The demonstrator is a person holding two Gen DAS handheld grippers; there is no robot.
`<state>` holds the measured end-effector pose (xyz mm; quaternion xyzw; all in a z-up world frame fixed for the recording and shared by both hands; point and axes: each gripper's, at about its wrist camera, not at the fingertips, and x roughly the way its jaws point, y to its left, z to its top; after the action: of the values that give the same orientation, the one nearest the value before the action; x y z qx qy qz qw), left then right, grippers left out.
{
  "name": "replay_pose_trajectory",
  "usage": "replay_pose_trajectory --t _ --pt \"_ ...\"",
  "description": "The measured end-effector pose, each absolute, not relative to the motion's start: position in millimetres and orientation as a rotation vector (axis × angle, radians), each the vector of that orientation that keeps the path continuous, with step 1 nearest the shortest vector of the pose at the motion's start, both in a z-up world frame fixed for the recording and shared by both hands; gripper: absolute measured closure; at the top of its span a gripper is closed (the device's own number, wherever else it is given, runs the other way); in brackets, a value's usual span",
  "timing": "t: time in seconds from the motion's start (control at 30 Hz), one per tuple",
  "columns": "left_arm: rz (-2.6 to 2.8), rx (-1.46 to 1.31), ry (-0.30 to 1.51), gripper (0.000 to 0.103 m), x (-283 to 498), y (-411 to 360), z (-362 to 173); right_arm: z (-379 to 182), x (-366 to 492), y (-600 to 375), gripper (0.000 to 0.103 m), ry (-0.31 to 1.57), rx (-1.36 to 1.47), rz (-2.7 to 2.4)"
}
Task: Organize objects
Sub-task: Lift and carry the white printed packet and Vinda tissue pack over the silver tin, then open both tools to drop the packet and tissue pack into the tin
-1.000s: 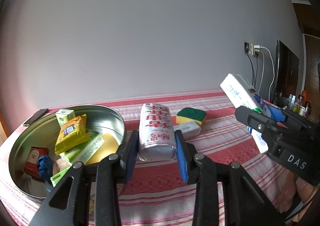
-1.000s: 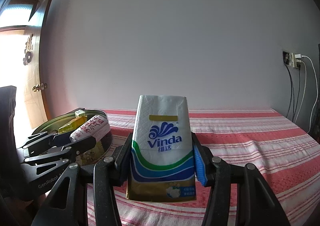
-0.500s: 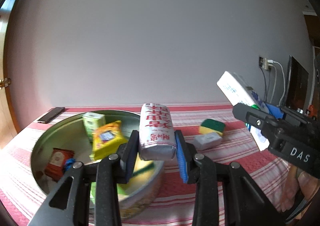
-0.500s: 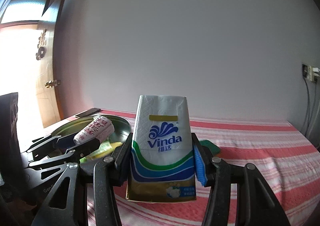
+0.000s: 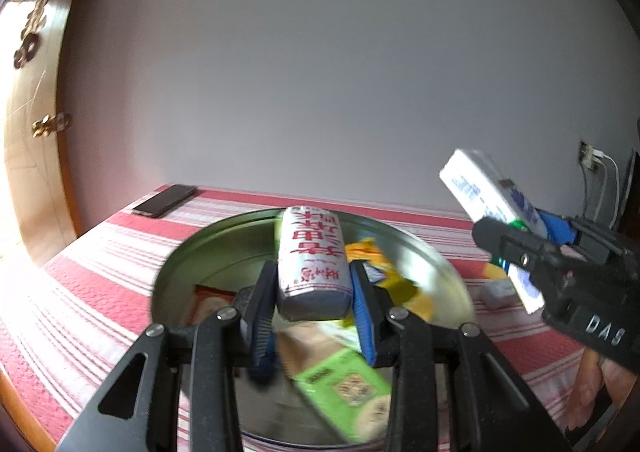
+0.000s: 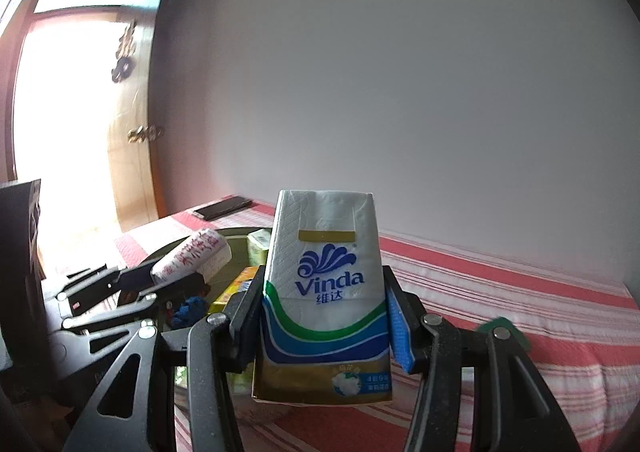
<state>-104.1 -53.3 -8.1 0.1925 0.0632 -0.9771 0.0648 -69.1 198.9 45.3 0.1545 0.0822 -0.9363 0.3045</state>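
My left gripper (image 5: 314, 292) is shut on a white packet with red characters (image 5: 313, 256), held in the air over the round metal tin (image 5: 448, 272). The tin holds several snack packets, among them a green one (image 5: 344, 388) and a yellow one (image 5: 372, 256). My right gripper (image 6: 324, 316) is shut on a white Vinda tissue pack (image 6: 324, 284), upright between its blue pads. In the left wrist view that pack (image 5: 488, 204) hangs to the right of the tin. The right wrist view shows the left gripper (image 6: 176, 284) with its packet (image 6: 194, 256) over the tin (image 6: 236, 272).
A red and white striped cloth (image 5: 100, 252) covers the table. A dark phone (image 5: 166, 201) lies at its far left corner by a wooden door (image 5: 32, 140). A sponge and a small white block (image 5: 496, 292) lie right of the tin. A wall socket with cables (image 5: 592, 160) is far right.
Both grippers have swung left with their packs still held. The tin has come from the left side to right under the left gripper, and the door has entered view.
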Motion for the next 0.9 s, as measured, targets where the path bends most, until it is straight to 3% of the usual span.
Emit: replay_pose_trajectory --t 0.63,0.73,0.87,0.9 --pt "-2.837 0.595 0.256 0.071 -107 -100 -17 7 -91 100 0.048 0.303 0.591 -2.280" --pt "-2.817 0.572 0.231 0.061 -107 -96 -13 7 -90 99 0.039 0.339 0.574 -2.292" --pt "-2.803 0.526 0.218 0.023 -101 -87 -7 13 -90 122 0.025 0.291 0.544 -2.334" --pt "-2.800 0.506 0.208 0.019 -99 -84 -5 16 -90 131 0.022 0.269 0.537 -2.339"
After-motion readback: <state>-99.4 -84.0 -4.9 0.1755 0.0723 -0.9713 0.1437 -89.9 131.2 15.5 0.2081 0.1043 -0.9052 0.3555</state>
